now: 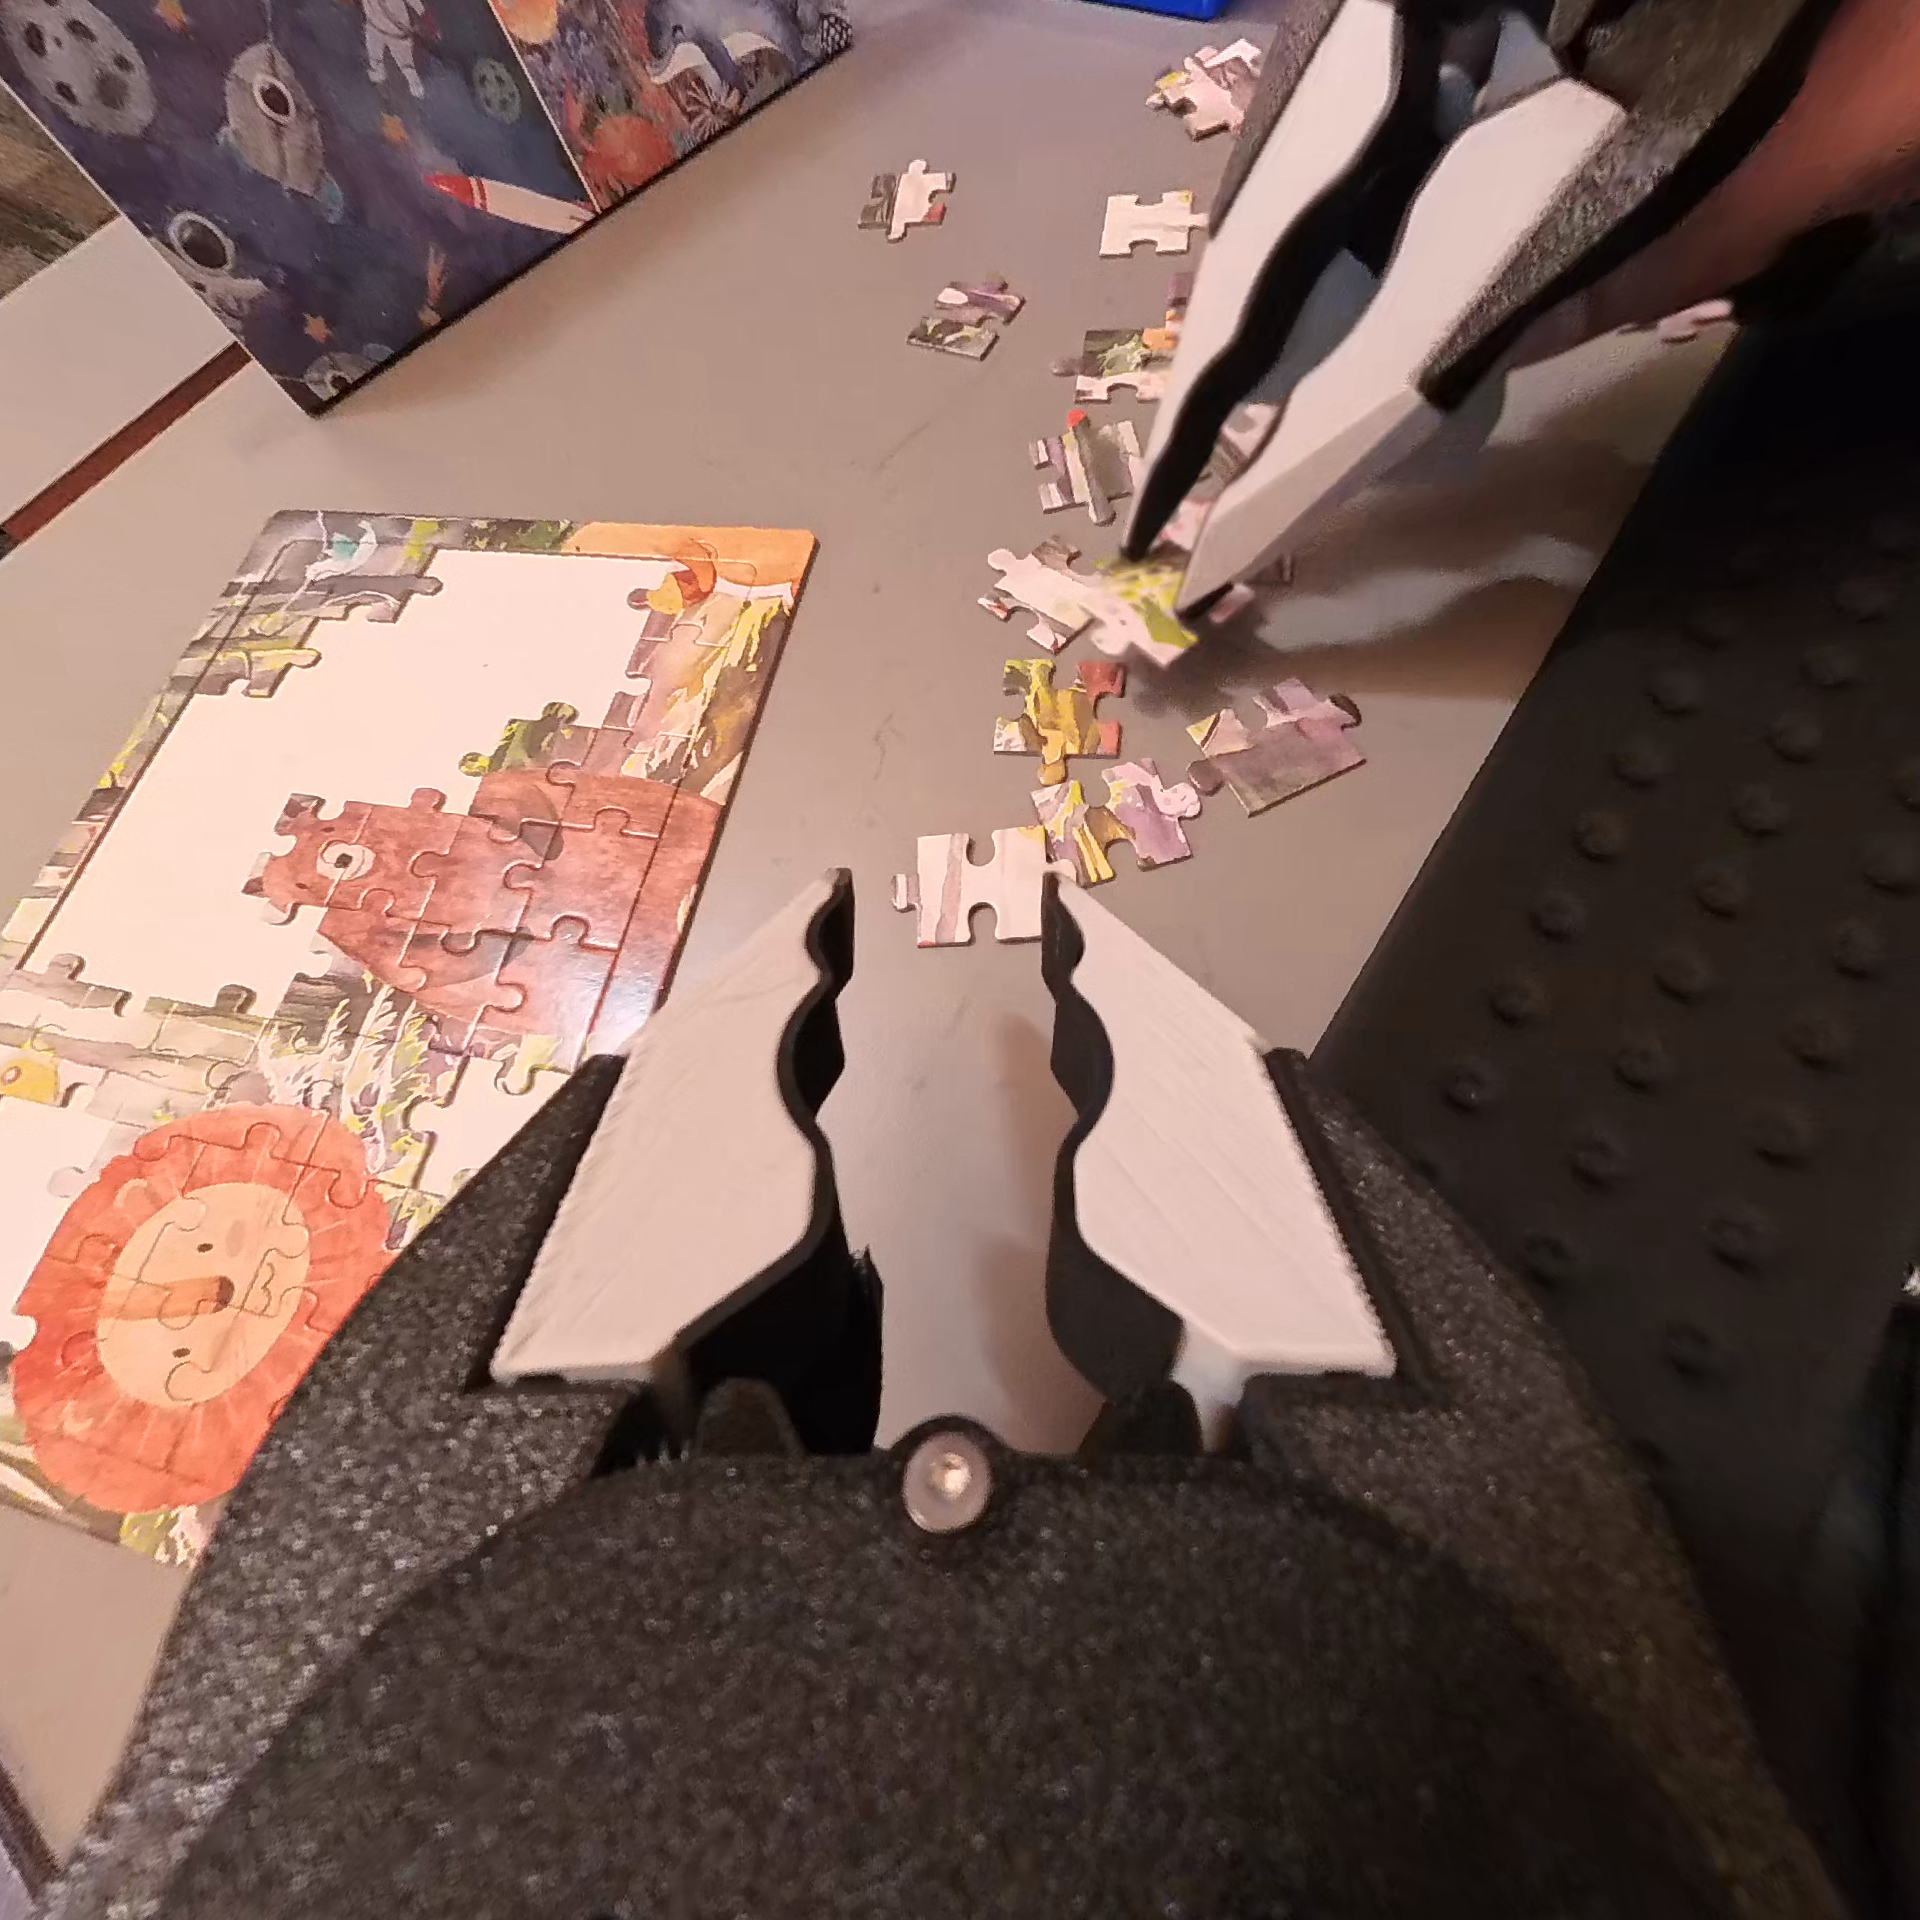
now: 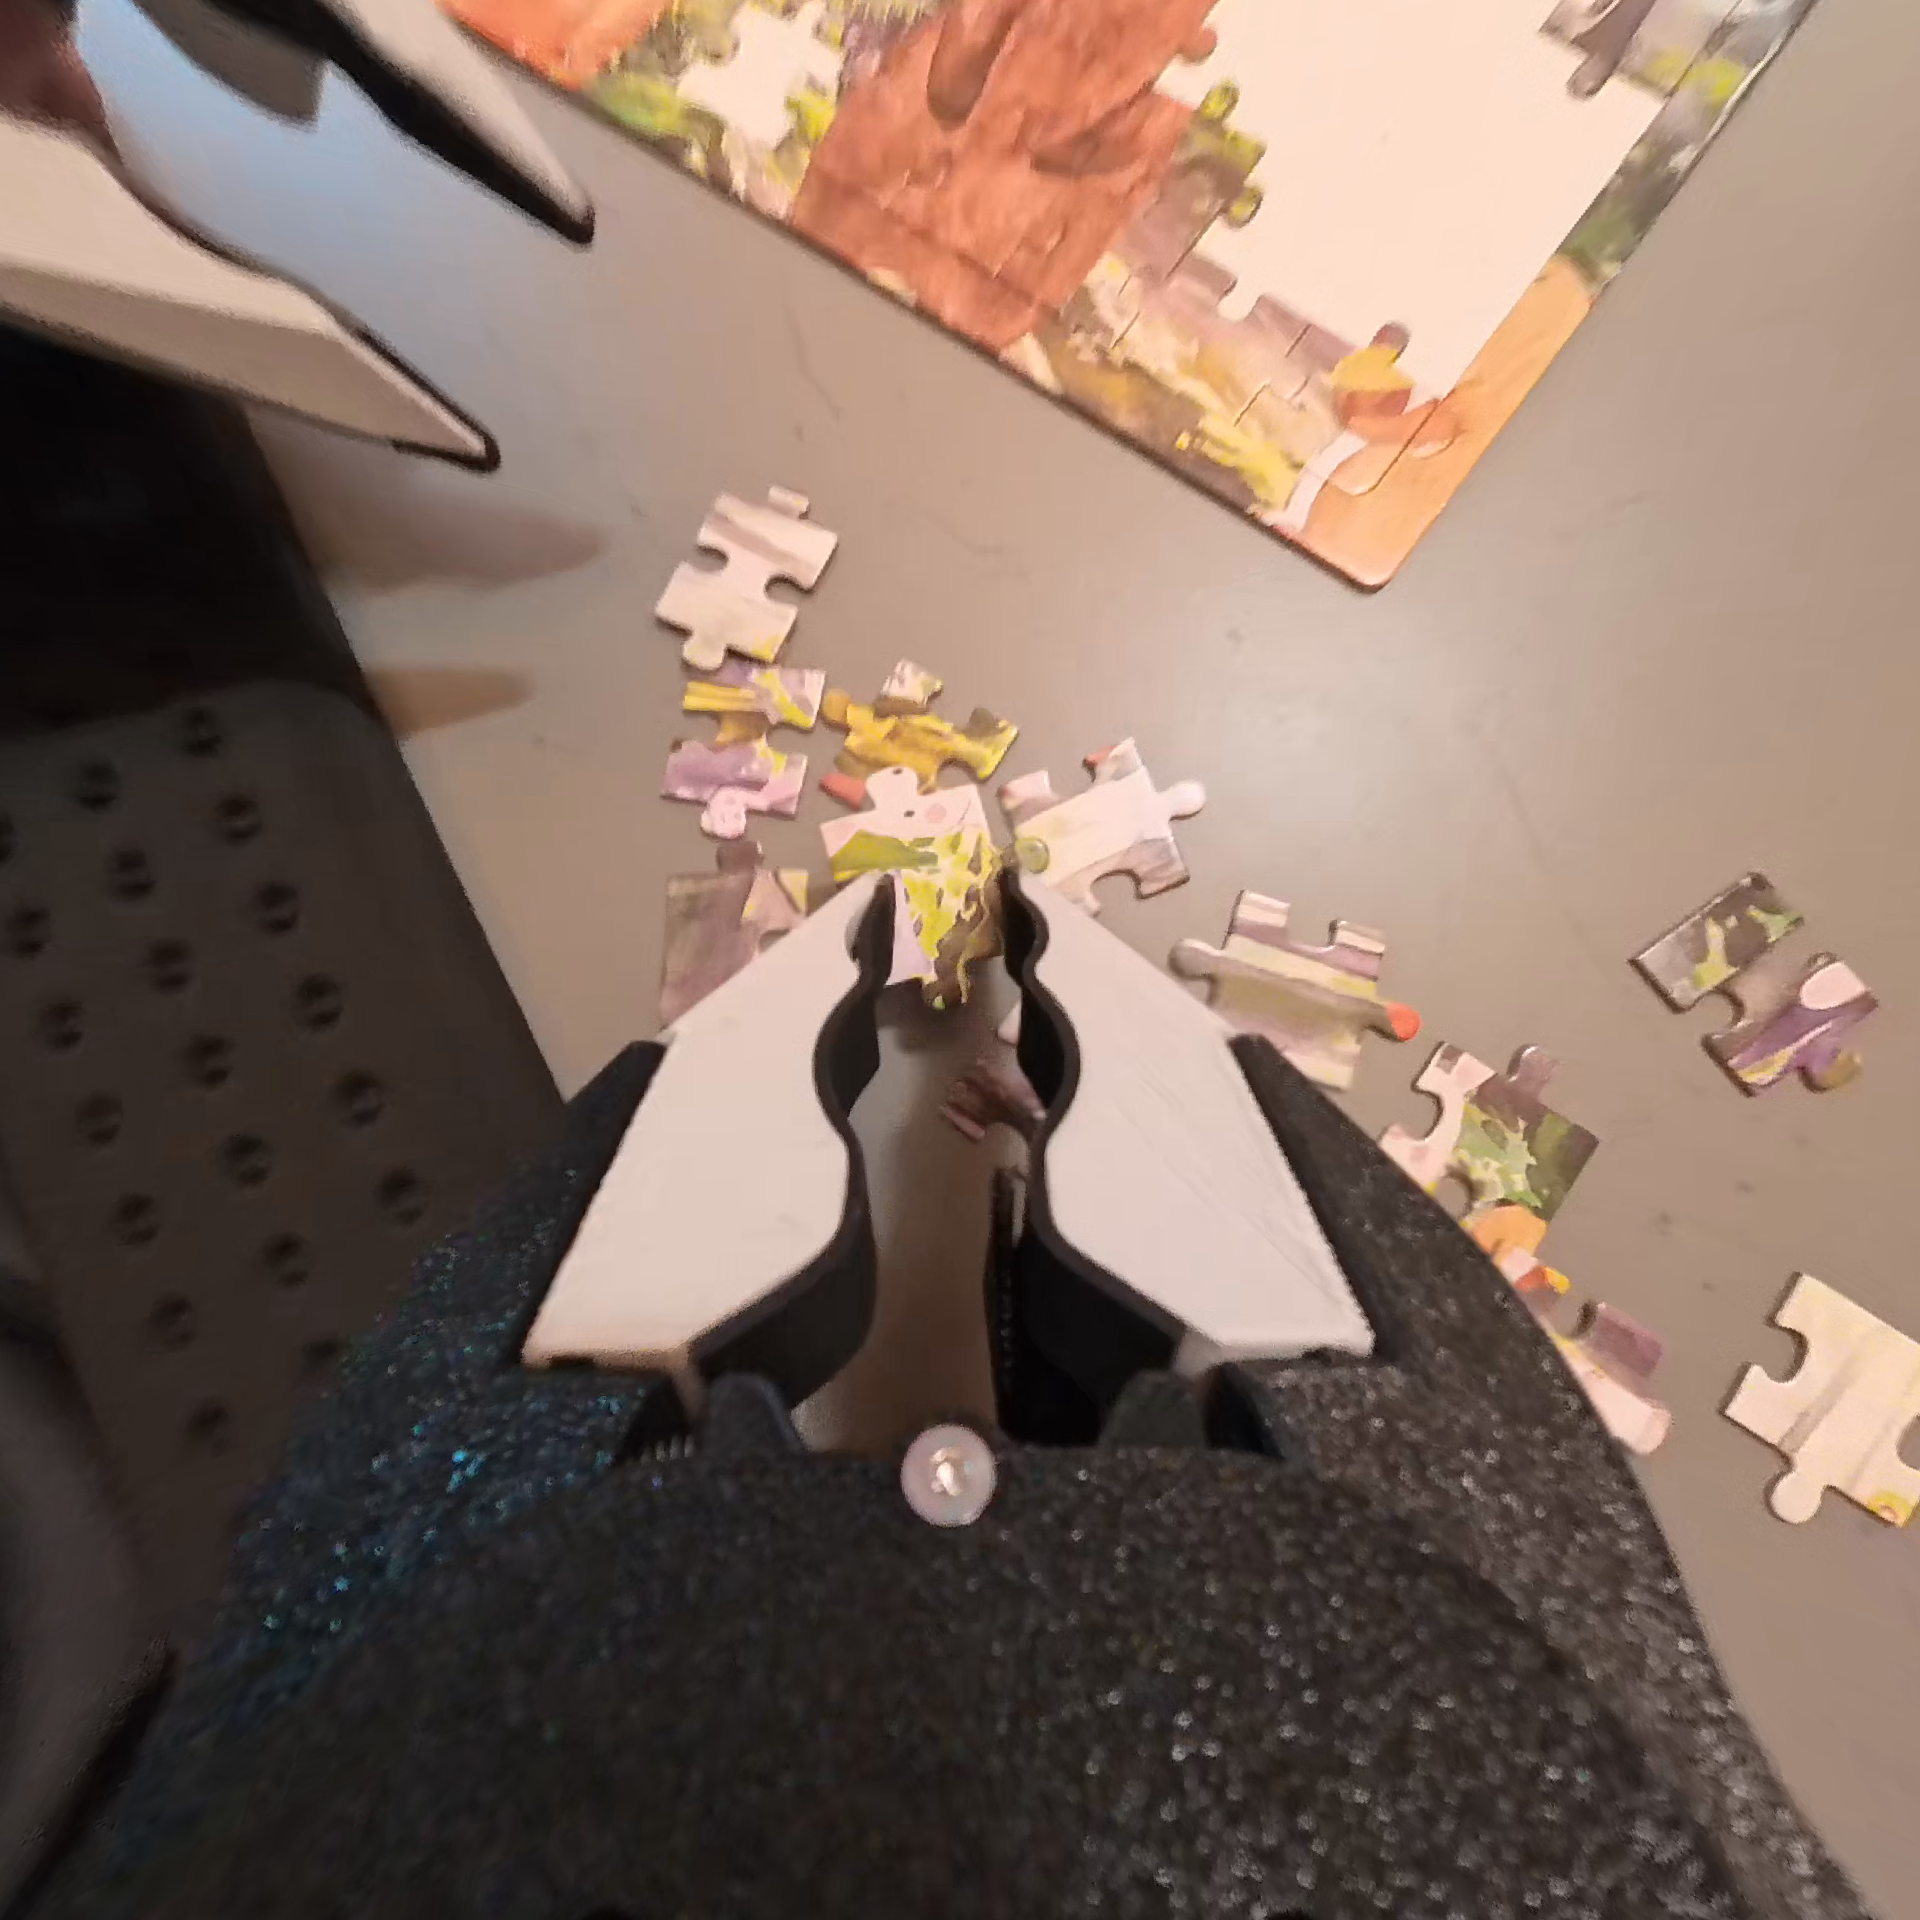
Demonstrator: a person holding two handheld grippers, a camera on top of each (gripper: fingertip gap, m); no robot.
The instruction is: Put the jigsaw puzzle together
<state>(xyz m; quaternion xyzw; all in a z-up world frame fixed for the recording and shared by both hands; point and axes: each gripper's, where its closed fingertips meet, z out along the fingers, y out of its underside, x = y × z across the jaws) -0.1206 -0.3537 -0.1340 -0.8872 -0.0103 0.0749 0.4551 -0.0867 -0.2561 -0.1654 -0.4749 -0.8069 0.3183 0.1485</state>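
My left gripper [image 1: 948,902] hangs with its jaws spread and nothing between them, over bare grey table [image 1: 831,436], with a pale loose piece [image 1: 977,883] just beyond its tips. To its left lies the puzzle board [image 1: 395,831], partly filled: a lion's face near me, a brown bear in the middle, white gaps elsewhere. My gripper body hides the board's near right corner, and the frame cuts off its left side.

My right gripper [image 2: 940,894] is clenched on a green-and-yellow piece [image 2: 951,914], which sits among the scattered loose pieces [image 2: 1299,977] to the right of the board. Whether that piece has left the table I cannot tell; its near end is lost between the fingers, and the view is blurred. A smaller dark piece below the fingers is too smeared to make out.

A space-patterned box [image 1: 343,156] stands at the far left, cut off at the top. A black studded surface [image 1: 1714,935] borders the table on the right.
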